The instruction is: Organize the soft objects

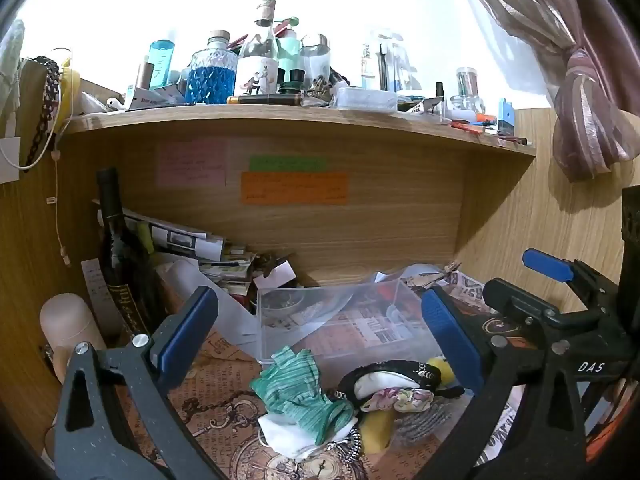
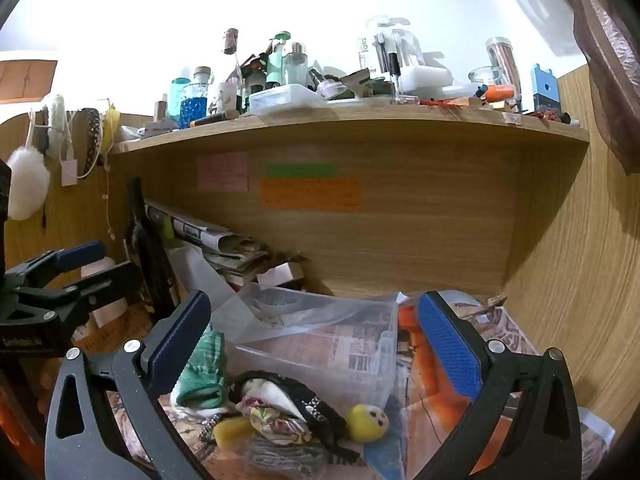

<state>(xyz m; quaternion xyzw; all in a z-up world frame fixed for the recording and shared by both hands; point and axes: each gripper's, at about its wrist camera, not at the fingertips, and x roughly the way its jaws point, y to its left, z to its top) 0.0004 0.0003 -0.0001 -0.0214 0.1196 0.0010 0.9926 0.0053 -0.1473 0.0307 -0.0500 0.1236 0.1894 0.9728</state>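
Note:
A pile of soft things lies on the patterned desk mat in front of a clear plastic box (image 1: 340, 320) (image 2: 320, 344). It holds a green striped cloth (image 1: 300, 396) (image 2: 202, 376), a black headband around white fabric (image 1: 384, 376) (image 2: 288, 392), a floral scrunchie (image 1: 400, 398) (image 2: 280, 424) and a yellow plush (image 1: 440, 368) (image 2: 368, 422). My left gripper (image 1: 320, 336) is open above the pile, holding nothing. My right gripper (image 2: 316, 340) is open above the pile, holding nothing. The right gripper also shows in the left wrist view (image 1: 560, 308), and the left gripper in the right wrist view (image 2: 60, 280).
A wooden shelf (image 1: 280, 120) (image 2: 360, 128) crowded with bottles runs overhead. A dark wine bottle (image 1: 120, 248), stacked papers (image 1: 192, 240) and a pale cylinder (image 1: 68, 324) stand at the left. Coloured notes (image 1: 294, 188) stick on the back panel. A curtain (image 1: 580, 80) hangs at the right.

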